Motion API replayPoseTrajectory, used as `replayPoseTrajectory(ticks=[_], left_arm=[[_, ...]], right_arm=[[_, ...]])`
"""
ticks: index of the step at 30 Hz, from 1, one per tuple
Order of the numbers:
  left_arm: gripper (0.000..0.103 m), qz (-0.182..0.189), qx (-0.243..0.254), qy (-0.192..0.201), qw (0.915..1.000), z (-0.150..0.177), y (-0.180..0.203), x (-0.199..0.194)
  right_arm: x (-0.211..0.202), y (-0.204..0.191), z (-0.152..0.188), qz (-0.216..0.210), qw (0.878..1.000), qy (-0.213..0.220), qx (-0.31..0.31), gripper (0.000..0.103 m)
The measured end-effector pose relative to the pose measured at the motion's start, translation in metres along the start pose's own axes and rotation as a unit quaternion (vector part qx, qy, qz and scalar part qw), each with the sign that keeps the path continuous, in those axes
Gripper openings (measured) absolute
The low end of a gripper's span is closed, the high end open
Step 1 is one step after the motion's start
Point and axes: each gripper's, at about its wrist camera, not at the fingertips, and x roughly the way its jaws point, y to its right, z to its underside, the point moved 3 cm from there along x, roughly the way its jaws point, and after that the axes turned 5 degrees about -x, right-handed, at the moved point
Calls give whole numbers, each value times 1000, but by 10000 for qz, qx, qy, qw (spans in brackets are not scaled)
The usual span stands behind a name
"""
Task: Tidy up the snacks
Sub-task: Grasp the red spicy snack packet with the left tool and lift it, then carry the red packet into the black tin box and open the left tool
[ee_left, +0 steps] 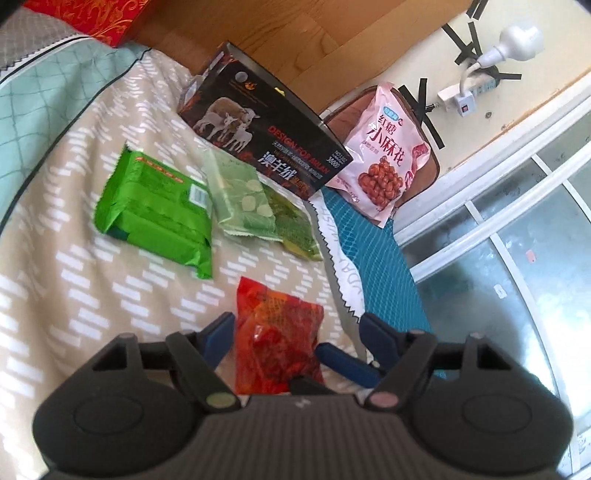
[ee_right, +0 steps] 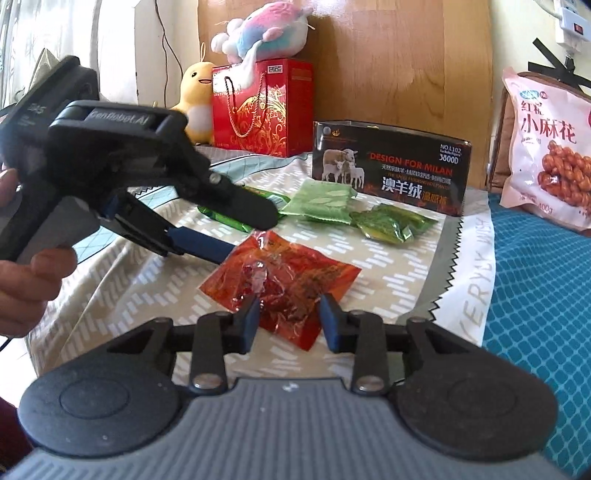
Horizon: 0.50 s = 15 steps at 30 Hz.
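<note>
A red see-through snack packet (ee_left: 277, 332) (ee_right: 288, 273) lies flat on the beige patterned bedcover (ee_left: 74, 295). My left gripper (ee_left: 297, 325) is open, its blue fingers standing on either side of the packet. In the right wrist view the left gripper (ee_right: 249, 238) reaches in from the left over the packet's far left edge. My right gripper (ee_right: 290, 317) stands open at the packet's near corner, one pad on each side and neither visibly squeezing it. Behind lie a bright green pack (ee_left: 155, 206), a pale green packet (ee_left: 240, 195) (ee_right: 321, 201) and a dark green packet (ee_left: 295, 225) (ee_right: 391, 221).
A black box with sheep on it (ee_left: 266, 125) (ee_right: 388, 166) stands behind the packets. A pink bag of twisted snacks (ee_left: 388, 147) (ee_right: 546, 147) leans at the back right. A red gift bag (ee_right: 266, 110) and plush toys (ee_right: 266, 29) stand at the headboard. A person's hand (ee_right: 29, 288) holds the left gripper.
</note>
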Motion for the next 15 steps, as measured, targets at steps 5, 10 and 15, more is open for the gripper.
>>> replayPoseTrajectory(ticks=[5,10,15], left_arm=[[59,115,332,46,9994,4,11,0],[32,395,85,39,9992,2,3,-6],[12,730,82,-154,9972,4,8,-2]], right_arm=[[-2,7,1,-11,9996,56,282,40],[-3,12,2,-95,9987,85,495,54],[3,0,-1,-77,9999,-106,100,82]])
